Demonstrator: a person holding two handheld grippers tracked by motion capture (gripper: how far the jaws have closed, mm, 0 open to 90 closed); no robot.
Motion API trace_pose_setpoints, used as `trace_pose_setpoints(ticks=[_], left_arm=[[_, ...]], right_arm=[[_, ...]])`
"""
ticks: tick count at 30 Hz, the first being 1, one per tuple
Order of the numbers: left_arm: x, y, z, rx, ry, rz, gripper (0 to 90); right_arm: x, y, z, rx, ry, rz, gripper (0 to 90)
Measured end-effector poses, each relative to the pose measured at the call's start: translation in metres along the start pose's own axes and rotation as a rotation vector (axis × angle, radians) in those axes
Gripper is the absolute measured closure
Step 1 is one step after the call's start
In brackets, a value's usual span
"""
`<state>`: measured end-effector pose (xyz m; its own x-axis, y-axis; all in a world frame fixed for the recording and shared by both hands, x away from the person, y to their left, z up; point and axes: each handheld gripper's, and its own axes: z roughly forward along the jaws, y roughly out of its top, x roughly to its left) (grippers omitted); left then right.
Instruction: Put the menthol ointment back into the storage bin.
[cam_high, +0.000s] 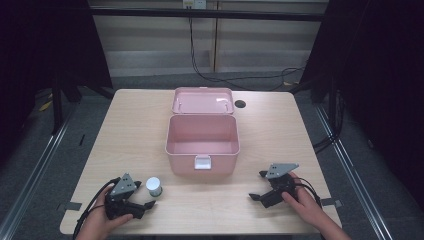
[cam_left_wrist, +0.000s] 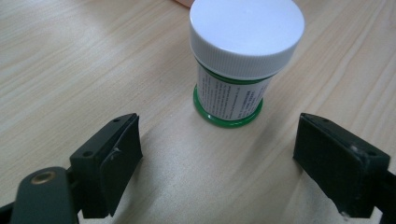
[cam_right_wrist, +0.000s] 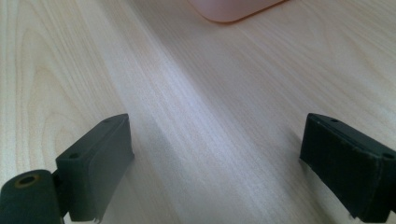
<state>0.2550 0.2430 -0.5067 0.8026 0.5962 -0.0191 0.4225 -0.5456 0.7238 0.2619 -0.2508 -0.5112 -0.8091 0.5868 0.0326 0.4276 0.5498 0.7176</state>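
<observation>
One small jar (cam_high: 154, 186) stands upright on the desk (cam_high: 260, 125), near the front edge on your left side. White ribbed screw cap, printed label w/ green trim, green base ring; label text too small to read. In the left gripper view the jar (cam_left_wrist: 238, 70) sits just ahead of the jaws, roughly centred btwn them, not touching either.

Left claw (cam_high: 142, 195): jaws spread wide, nothing held. It rests low at the desk, just beside the jar on the near side, angled toward it. Your left hand (cam_high: 102, 222) grips the body; grey three-cornered plate on top, cable trailing to the desk's front edge. In its own view the left claw (cam_left_wrist: 219, 154) shows bare wood grain btwn the pads.

Pink box (cam_high: 202, 142): desk centre, behind and to the right of the jar, apart from it. Lid (cam_high: 203, 100) swung fully back, lying open behind the box body. Interior appears empty. White latch at the front wall, facing you.

Right claw (cam_high: 258, 186): jaws spread wide, nothing held. Approx. level w/ the left one, on the desk's right front area, well apart from the jar. Your right hand (cam_high: 305, 202) holds it. In the right gripper view the right claw (cam_right_wrist: 215, 158) frames bare desk; a rounded pink box corner (cam_right_wrist: 233, 9) shows at the top edge.

Dark round hole (cam_high: 240, 104) in the desk, just right of the lid.
</observation>
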Motion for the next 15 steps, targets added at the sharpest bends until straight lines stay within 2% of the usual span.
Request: trace_pose_setpoints(ticks=[5, 8, 11, 13, 14, 15], left_arm=[[-0.001, 0.0, 0.0, 0.001, 0.006, -0.009, 14.4], [-0.002, 0.003, -0.001, 0.027, 0.005, -0.025, 14.8], [-0.007, 0.014, -0.003, 0.143, 0.03, -0.055, 15.7], [-0.009, 0.021, -0.004, 0.207, 0.006, -0.084, 16.3], [-0.009, 0.021, -0.004, 0.207, 0.006, -0.084, 17.5], [-0.01, 0.028, -0.005, 0.265, -0.017, -0.104, 19.9]], right_arm=[[0.0, 0.0, 0.0, 0.001, 0.0, -0.001, 8.5], [0.0, 0.0, 0.0, 0.001, -0.002, -0.001, 8.5], [0.0, 0.0, 0.0, 0.0, 0.001, -0.001, 8.5], [0.0, 0.0, 0.0, 0.001, -0.002, -0.001, 8.6], [0.0, 0.0, 0.0, 0.001, -0.002, -0.001, 8.6], [0.0, 0.0, 0.0, 0.001, -0.002, -0.001, 8.6]])
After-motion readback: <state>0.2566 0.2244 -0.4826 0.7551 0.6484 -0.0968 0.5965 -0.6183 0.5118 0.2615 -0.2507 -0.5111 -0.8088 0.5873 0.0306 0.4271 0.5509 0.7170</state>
